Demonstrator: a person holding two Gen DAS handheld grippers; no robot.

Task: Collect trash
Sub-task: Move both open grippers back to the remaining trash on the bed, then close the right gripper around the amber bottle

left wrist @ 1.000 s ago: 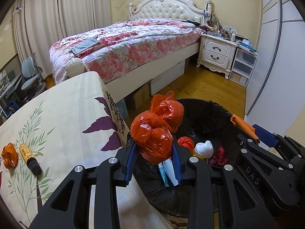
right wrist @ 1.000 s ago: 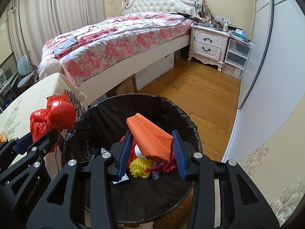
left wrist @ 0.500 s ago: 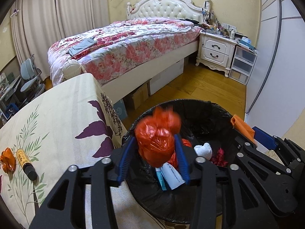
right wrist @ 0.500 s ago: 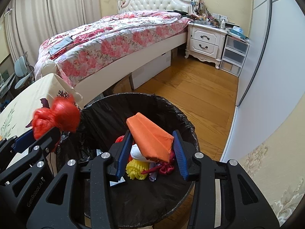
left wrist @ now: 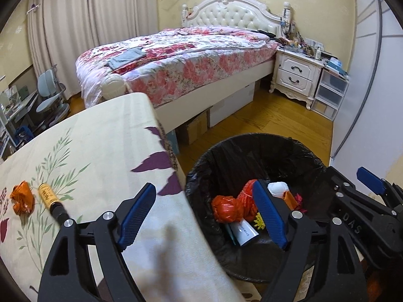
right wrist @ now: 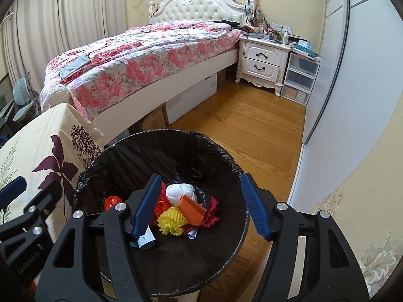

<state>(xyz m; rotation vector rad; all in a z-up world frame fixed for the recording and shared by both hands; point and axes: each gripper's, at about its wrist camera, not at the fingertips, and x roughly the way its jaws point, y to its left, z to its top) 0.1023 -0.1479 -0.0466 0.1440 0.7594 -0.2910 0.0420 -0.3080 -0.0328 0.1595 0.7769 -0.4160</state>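
Observation:
A black-lined trash bin stands on the floor beside the table. Inside lie a red plastic bag, an orange folded packet, a white wad, a yellow piece and other scraps. My left gripper is open and empty, straddling the table edge and the bin rim. My right gripper is open and empty above the bin. On the table lie an orange crumpled wrapper and a small yellow bottle with a black cap.
The table has a floral cloth and its edge drops off next to the bin. A bed stands behind, with boxes under it. A white nightstand and plastic drawers stand at the back right. A sliding wardrobe door runs along the right.
Both grippers have opened. The red bag dropped from my left gripper into the bin, and the orange packet dropped from my right gripper into the bin.

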